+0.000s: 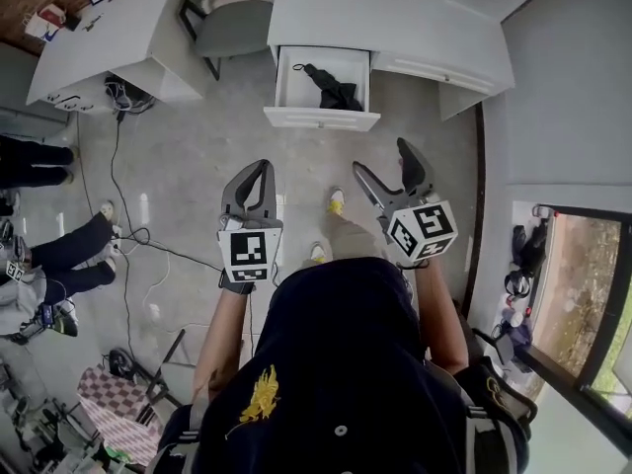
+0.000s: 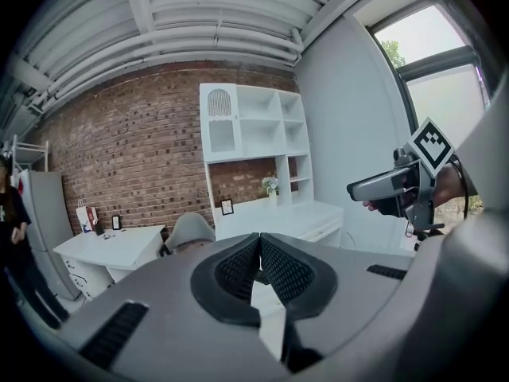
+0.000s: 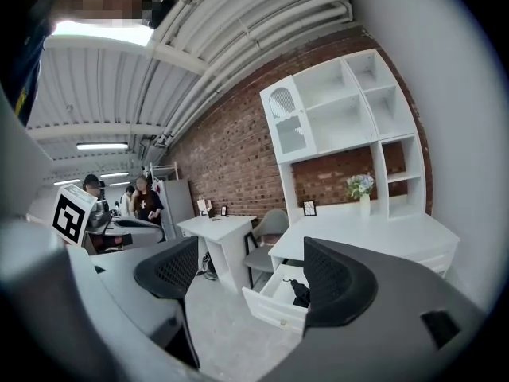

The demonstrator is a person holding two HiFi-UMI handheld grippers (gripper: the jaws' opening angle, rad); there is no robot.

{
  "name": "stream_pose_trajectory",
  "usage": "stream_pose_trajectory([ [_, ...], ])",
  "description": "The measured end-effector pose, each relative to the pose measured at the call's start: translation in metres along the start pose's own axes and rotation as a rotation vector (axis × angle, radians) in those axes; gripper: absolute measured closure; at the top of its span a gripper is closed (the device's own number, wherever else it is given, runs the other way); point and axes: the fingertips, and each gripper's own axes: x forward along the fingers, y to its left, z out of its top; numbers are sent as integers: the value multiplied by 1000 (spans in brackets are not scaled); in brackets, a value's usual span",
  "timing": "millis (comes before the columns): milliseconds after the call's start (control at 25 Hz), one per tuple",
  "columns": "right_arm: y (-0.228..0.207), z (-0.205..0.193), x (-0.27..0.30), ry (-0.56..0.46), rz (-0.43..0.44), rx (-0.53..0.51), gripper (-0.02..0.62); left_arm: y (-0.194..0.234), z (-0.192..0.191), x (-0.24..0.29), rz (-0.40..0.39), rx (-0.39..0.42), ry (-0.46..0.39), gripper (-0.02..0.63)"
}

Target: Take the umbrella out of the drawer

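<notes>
Black folded umbrella [image 1: 331,89] lying inside open white drawer [image 1: 321,118] of white desk [image 1: 395,18], bunched toward drawer's right side, touched by neither gripper.

Left gripper [image 1: 263,169] hovering over grey floor, well short of drawer, jaws pressing together on nothing.

Right gripper [image 1: 380,156] hovering beside it, jaws standing wide apart and empty, pointing toward drawer; umbrella showing between them in right gripper view, far off.

Grey chair [image 1: 232,13] sitting left of desk.

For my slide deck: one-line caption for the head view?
Open drawer with a black umbrella inside; the person stands back, left gripper shut, right gripper open.
</notes>
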Motion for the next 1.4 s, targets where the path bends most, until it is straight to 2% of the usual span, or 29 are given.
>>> stream_pose_trajectory([
  [240,-54,24,48,-31,11,43,173,22,31,75,5,26,34,586],
  [360,-87,29,67,-30,5,55,173,30,42,109,28,-2,45,586],
  [640,-140,27,97,-3,-2,82,173,37,50,154,38,-16,79,586],
  [1120,-147,9,134,94,61,80,175,66,24,163,103,-72,144,586],
  [1400,-150,20,152,114,8,54,175,90,21,185,65,-88,126,586],
])
